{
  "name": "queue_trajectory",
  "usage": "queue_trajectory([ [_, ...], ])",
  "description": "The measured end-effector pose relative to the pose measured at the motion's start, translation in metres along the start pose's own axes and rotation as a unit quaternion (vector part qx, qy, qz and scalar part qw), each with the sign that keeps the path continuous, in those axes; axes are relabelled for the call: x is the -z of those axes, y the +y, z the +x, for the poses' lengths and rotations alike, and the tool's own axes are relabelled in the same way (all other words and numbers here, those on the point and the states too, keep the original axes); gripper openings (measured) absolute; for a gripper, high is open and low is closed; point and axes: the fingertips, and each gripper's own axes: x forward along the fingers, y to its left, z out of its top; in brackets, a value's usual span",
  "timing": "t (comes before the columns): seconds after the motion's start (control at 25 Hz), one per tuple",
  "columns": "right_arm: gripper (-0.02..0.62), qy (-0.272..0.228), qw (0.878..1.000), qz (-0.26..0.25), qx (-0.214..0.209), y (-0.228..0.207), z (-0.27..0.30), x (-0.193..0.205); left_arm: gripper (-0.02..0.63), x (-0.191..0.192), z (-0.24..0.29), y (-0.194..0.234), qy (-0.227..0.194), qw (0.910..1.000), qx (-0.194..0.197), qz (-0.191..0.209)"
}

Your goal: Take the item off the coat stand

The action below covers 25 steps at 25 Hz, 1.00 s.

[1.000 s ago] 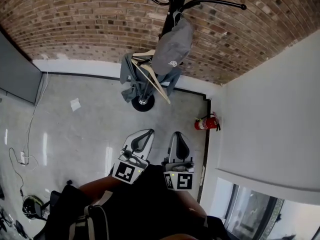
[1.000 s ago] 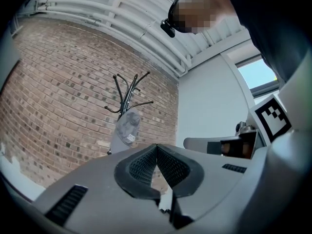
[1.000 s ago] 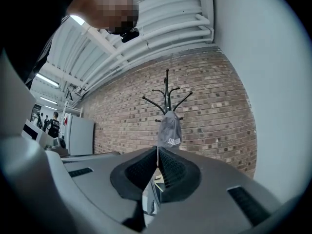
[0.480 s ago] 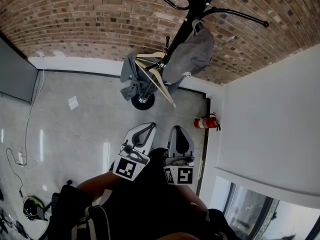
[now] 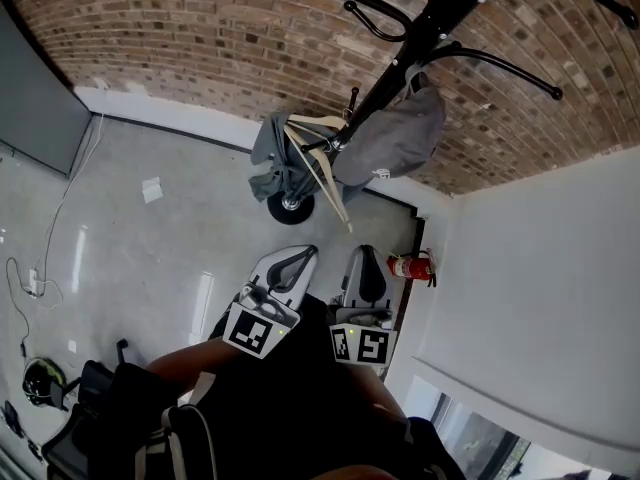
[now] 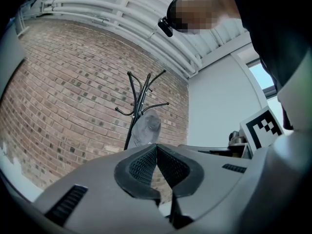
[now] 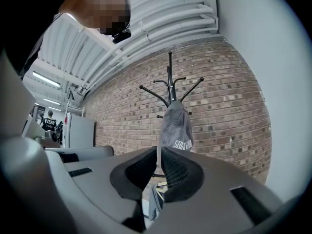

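Observation:
A black coat stand [image 5: 400,68] rises from its round base [image 5: 291,208] against the brick wall. A grey cap [image 5: 397,136] hangs from one of its upper hooks; it also shows in the left gripper view as the cap [image 6: 146,127] and in the right gripper view as the cap [image 7: 176,126]. Lower on the pole hang a wooden hanger [image 5: 322,168] and a grey garment [image 5: 270,160]. My left gripper [image 5: 297,256] and right gripper [image 5: 365,261] are held side by side near my body, well short of the stand. Both are shut with nothing in them.
A red fire extinguisher [image 5: 409,266] stands on the floor by the white wall [image 5: 540,268] on the right. A scrap of paper [image 5: 152,189] lies on the grey floor at the left. Cables [image 5: 30,283] and a dark panel [image 5: 35,118] are at the far left.
The stand now fills more of the upper right of the head view, with the cap nearer. Both grippers stay shut, side by side, in about the same place.

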Motion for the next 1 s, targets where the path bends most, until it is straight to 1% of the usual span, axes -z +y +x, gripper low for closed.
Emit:
queue_trajectory([
  [0.28, 0.023, -0.031, 0.999, -0.005, -0.031, -0.012, 0.022, -0.018, 0.018, -0.004, 0.023, -0.006, 0.004, 0.9996, -0.007, 0.028],
  [0.52, 0.023, -0.04, 0.999, -0.009, -0.031, -0.042, 0.044, -0.025, 0.018, -0.004, 0.056, -0.008, -0.003, 0.9994, -0.005, 0.036],
  [0.6, 0.023, -0.043, 0.999, -0.004, -0.028, -0.052, 0.05, -0.026, 0.018, -0.006, 0.065, -0.007, -0.008, 0.9993, -0.005, 0.035],
  [0.68, 0.027, -0.047, 0.998, 0.004, -0.029, -0.059, 0.056, -0.027, 0.018, -0.004, 0.073, -0.008, -0.003, 0.9991, -0.004, 0.041],
  [0.72, 0.039, -0.05, 0.998, 0.007, -0.033, -0.062, 0.06, -0.029, 0.018, -0.004, 0.077, -0.008, -0.001, 0.9989, -0.003, 0.046],
  [0.8, 0.089, -0.052, 0.998, 0.012, -0.042, -0.066, 0.066, -0.032, 0.018, -0.004, 0.088, -0.009, -0.002, 0.9985, -0.001, 0.056],
  [1.0, 0.096, -0.053, 0.997, 0.011, -0.054, -0.071, 0.084, -0.034, 0.018, -0.005, 0.102, -0.002, -0.006, 0.9984, -0.014, 0.055],
])
